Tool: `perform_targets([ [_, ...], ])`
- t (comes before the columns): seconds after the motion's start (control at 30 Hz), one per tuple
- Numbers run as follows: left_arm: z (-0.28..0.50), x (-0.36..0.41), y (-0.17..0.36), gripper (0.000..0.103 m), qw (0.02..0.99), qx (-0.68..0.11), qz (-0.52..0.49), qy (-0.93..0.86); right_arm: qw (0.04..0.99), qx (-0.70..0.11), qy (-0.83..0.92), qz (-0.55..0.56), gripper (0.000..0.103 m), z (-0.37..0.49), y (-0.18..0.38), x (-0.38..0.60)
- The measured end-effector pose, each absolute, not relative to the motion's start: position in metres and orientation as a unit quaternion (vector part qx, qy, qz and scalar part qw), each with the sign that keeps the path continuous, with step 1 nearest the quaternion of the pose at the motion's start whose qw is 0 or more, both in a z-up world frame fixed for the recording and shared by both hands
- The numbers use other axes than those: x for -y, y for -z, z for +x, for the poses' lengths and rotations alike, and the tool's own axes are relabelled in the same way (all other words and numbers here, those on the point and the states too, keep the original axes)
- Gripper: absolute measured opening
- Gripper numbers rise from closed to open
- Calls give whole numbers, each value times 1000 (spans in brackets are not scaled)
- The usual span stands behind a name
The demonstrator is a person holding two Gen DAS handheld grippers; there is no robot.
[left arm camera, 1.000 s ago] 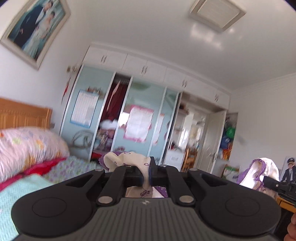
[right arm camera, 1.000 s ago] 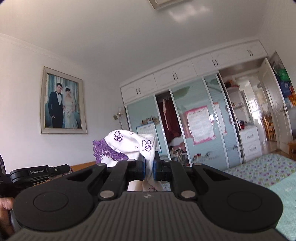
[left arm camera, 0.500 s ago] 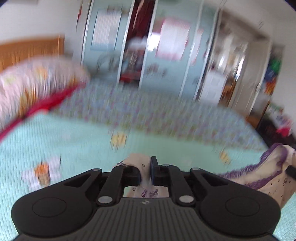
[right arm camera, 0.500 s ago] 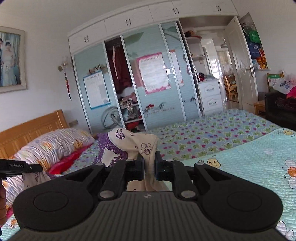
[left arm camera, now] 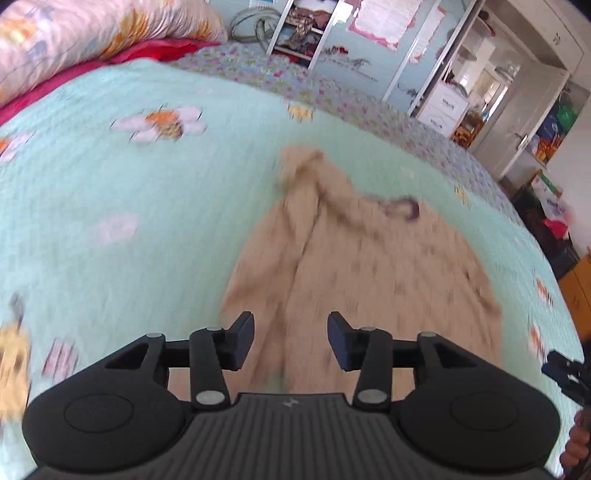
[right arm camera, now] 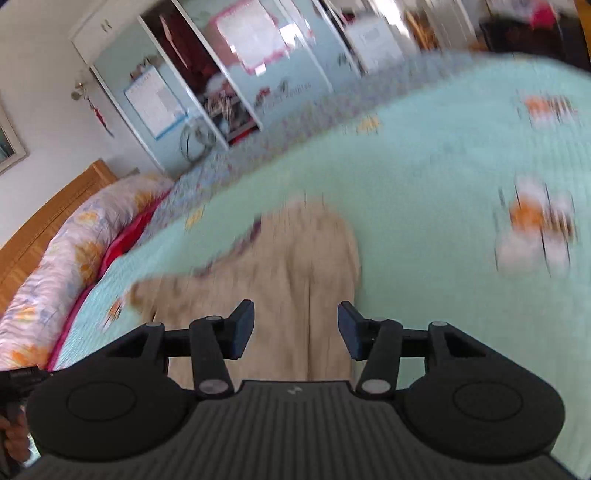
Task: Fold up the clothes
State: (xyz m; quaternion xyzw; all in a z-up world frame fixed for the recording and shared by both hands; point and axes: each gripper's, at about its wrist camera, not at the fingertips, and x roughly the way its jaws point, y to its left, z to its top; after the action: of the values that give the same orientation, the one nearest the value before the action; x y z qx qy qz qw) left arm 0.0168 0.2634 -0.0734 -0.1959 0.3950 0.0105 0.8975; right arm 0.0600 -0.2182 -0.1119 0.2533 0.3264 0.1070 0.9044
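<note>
A beige garment [left arm camera: 369, 266] lies spread on the bed [left arm camera: 147, 206], filling the lower middle of both wrist views, blurred by motion. In the left wrist view its long axis runs from the bottom centre of the frame up to a bunched, narrow end just above the middle, with a purple-trimmed edge showing right of centre; the wider part fans toward the lower right. In the right wrist view the garment [right arm camera: 295, 280] runs from the bottom centre up to a rounded end near the middle, and a narrower flap reaches out to the left. The left gripper [left arm camera: 291, 341] hangs above the near part of the cloth, its jaws opening; the fabric shows between the fingers but neither pad touches it. The right gripper [right arm camera: 296, 330] stands likewise, jaws opening, with cloth below the gap and nothing gripped. The bed carries a pale green quilt with flower and bee prints. A floral pillow [left arm camera: 92, 33] over red bedding sits at the upper left of the left view; a wooden headboard [right arm camera: 48, 221] shows at the left of the right view. Behind stand a blue-doored wardrobe [right arm camera: 207, 74] and, at the upper right of the left view, a white door [left arm camera: 524, 118].
</note>
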Motion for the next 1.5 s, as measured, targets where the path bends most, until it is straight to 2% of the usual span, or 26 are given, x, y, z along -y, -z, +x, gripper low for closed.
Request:
perform_targets([
  [0.07, -29, -260, 89, 47, 886, -410, -218, -7, 897, -338, -111, 261, 53, 21, 123, 215],
  [0.13, -60, -254, 100, 47, 873, -423, -242, 5, 889, -351, -104, 275, 58, -9, 133, 213],
  [0.27, -83, -236, 116, 48, 865, -449, -224, -2, 867, -386, -70, 308, 61, -39, 150, 219],
  [0.63, -45, -253, 119, 56, 861, -447, -240, -44, 759, -434, -81, 479, 62, -70, 188, 238],
  [0.8, -30, -261, 142, 59, 822, -474, -310, -62, 704, -424, -70, 566, 66, -72, 206, 249],
  [0.93, -23, -257, 148, 73, 814, -470, -336, -66, 664, -404, -66, 625, 72, -68, 222, 250],
  [1.0, -17, -252, 147, 74, 815, -467, -336, -69, 659, -398, -69, 634, 74, -63, 224, 246],
  [1.03, -15, -250, 147, 70, 816, -465, -336, -70, 658, -396, -72, 637, 74, -59, 225, 243],
  [1.07, -11, -246, 146, 53, 819, -464, -330, -66, 661, -396, -77, 633, 73, -55, 223, 240],
  [1.1, -9, -243, 147, 35, 818, -467, -331, -57, 669, -399, -82, 622, 67, -52, 220, 236],
  [1.13, -6, -240, 149, 5, 816, -470, -333, -48, 682, -405, -83, 603, 36, -48, 215, 233],
  [1.17, -8, -239, 148, 4, 816, -464, -343, -42, 698, -406, -82, 583, 14, -47, 209, 233],
  [1.2, -11, -238, 147, 4, 816, -456, -354, -36, 720, -397, -77, 563, 9, -49, 197, 237],
  [1.37, -58, -243, 101, 4, 830, -410, -378, -9, 825, -351, -46, 441, 8, -65, 136, 261],
  [1.47, -81, -249, 97, 5, 826, -424, -370, -11, 868, -349, -28, 353, 7, -77, 104, 274],
  [1.5, -84, -251, 102, 5, 825, -436, -360, -19, 868, -360, -25, 340, 13, -78, 104, 278],
])
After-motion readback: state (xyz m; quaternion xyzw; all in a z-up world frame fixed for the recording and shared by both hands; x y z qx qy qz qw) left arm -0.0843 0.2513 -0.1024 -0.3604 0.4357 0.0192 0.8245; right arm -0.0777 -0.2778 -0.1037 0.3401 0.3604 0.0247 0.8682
